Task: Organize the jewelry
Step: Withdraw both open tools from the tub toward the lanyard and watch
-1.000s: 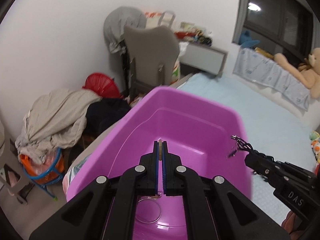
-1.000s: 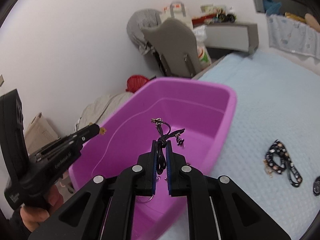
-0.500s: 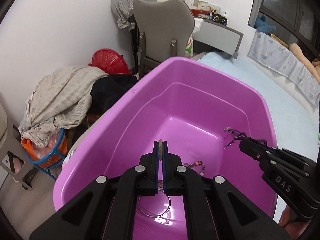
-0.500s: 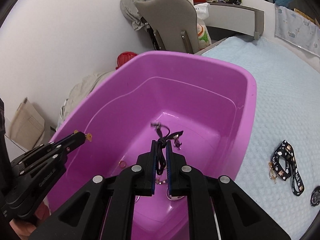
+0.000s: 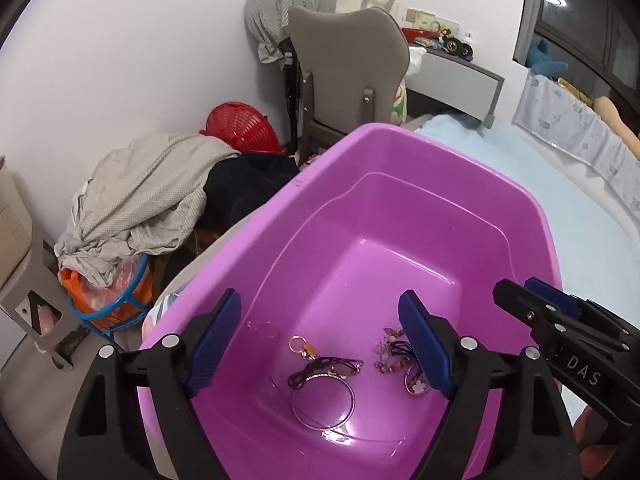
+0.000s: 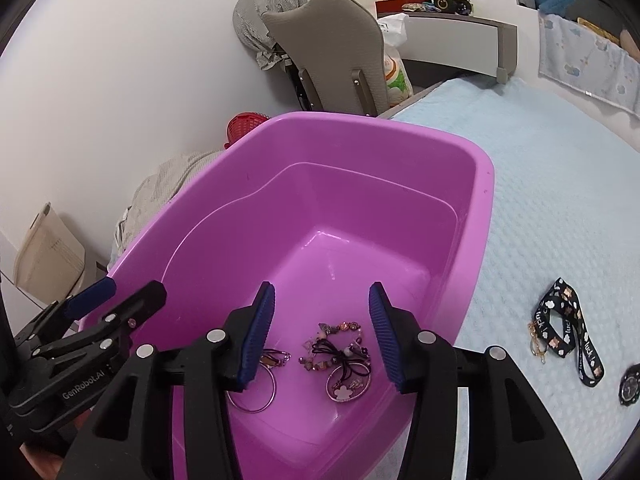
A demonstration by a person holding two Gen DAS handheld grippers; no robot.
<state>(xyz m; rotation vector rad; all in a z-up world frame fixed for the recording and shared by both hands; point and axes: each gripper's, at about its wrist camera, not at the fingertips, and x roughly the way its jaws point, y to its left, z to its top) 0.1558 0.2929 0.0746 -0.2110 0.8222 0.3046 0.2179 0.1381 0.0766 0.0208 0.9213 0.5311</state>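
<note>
Both grippers hang over the purple plastic tub (image 6: 476,216), jaws spread wide, nothing held. Left gripper (image 5: 320,336) sits above the tub floor; right gripper (image 6: 322,332) is directly over the beaded charm bracelet (image 6: 340,344).

Jewelry in the tub, near end, about 6 o'clock of the floor: thin silver hoop bangle (image 5: 323,404), black cord necklace (image 5: 326,366) lying across the bangle's top edge, small gold-ring keychain charm (image 5: 300,346) just at 11 o'clock of the bangle. The bracelet is at 3 o'clock of the bangle, mixed purple/pink beads with a dark cord bow and a round clear pendant with a flower (image 6: 347,388).

Left to collect, on the blue quilted bedspread (image 6: 560,200) at 3 o'clock of the tub: black printed lanyard (image 6: 568,336) with a gold clasp, and a dark round item (image 6: 630,385), partly cut off, can't tell what.

Judgement: drop step looks done. Lift both grippers straight up to clear the rim, then take the lanyard by the strap, not the clasp.
</note>
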